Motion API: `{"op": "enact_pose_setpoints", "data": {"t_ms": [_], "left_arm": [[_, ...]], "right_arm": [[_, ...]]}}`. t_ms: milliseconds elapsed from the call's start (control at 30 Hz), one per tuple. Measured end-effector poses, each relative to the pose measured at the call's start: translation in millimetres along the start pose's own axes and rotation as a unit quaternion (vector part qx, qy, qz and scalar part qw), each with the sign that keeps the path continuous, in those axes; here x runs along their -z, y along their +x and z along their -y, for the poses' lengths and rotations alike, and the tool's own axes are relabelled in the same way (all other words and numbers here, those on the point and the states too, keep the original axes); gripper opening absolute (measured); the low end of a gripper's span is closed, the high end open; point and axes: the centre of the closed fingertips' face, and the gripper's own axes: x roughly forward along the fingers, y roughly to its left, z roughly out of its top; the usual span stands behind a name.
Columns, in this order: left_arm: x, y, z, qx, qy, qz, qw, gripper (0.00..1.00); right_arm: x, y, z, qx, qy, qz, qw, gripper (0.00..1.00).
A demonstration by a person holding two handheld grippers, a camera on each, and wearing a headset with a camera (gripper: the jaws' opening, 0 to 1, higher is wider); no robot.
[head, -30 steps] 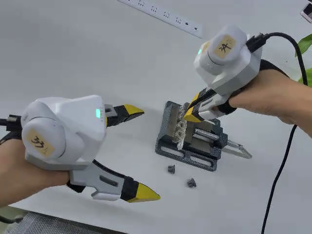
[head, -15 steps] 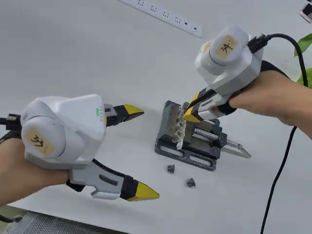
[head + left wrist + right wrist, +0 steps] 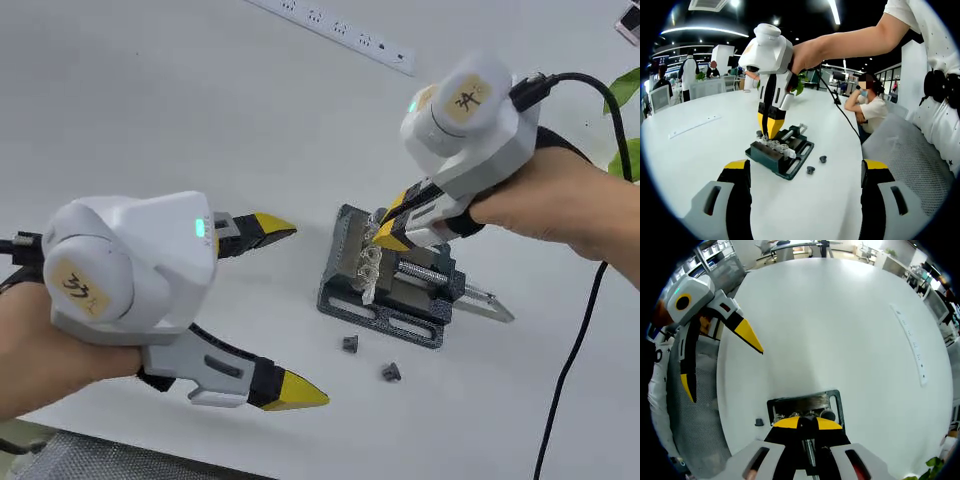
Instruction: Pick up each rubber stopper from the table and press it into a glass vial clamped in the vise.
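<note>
Well, the glass vials (image 3: 368, 262) stood in a row, pinched between the cheeks of the small bench vise (image 3: 385, 312), which I judged was there to hold them steady against a downward push. My right gripper (image 3: 392, 232) pointed steeply down with its yellow tips right at the top of the far end of that row. Its jaws were drawn together until the tips all but met. Whether a stopper was nipped between them I could not tell, since the tips hid that spot. Two loose rubber stoppers (image 3: 350, 345) lay on the white table (image 3: 180, 110) just beside the vise's near edge, apart from each other. My left gripper (image 3: 298, 312) hung well off to the side, jaws spread wide and holding nothing, probably clear of the pressing and ready for a stopper.
</note>
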Motion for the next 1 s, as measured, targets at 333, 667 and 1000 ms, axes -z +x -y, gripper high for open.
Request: {"op": "enact_pose_setpoints", "data": {"t_ms": [333, 667, 1000], "left_arm": [[0.0, 1.0, 0.5, 0.001, 0.002, -0.001, 1.0, 0.89], [-4.3, -1.0, -4.4, 0.0, 0.014, -0.001, 0.9999, 0.86], [-16.9, -3.7, -16.1, -0.012, 0.077, -0.015, 0.9968, 0.78]], "right_arm": [[1.6, -2.2, -1.5, -0.005, 0.004, 0.005, 1.0, 0.04], [-2.1, -14.7, -3.0, -0.021, 0.026, 0.044, 0.9985, 0.04], [-4.1, -48.0, -17.5, -0.049, 0.087, 0.121, 0.9877, 0.03]]}}
